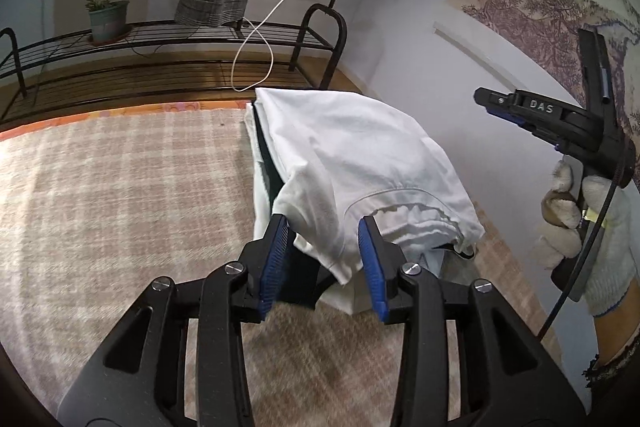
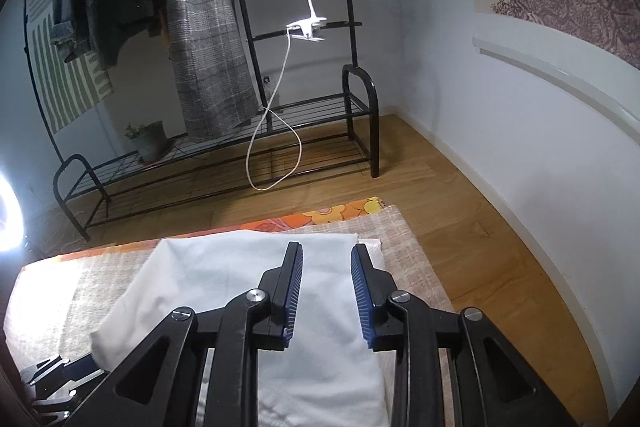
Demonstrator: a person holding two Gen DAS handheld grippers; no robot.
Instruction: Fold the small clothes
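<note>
- Your white garment (image 1: 360, 163) lies on the plaid blanket (image 1: 120, 195), hard up against the blanket's far right corner — in the right wrist view its far edge runs almost along the orange flowered border (image 2: 344, 215) at the far side.
- It already looks doubled over: from the left wrist view a top layer is draped across a lower one, with a dark lining or print showing at the left edge of the fold and a seamed, gathered hem facing you.
- Your left gripper (image 1: 326, 259) stands partly open, the blue pads on either side of a hanging tip of the cloth; the pads do not appear to press it, so I read this as a release, not a hold.
- Your right gripper (image 2: 326, 291) is also partly open and hovers over the flat right portion of the garment with nothing pinched; cloth shows through the gap below it. In the left wrist view you can see it from the side, in your gloved right hand (image 1: 592, 227), off beyond the garment's right edge.
- My judgement — one fold is laid down and both grippers have let go of it.
- What is left: the near hem bunches and overhangs unevenly, so it likely wants squaring, and probably another fold to make a compact bundle.
- I cannot tell whether other clothes are waiting; none show on the blanket.
</note>
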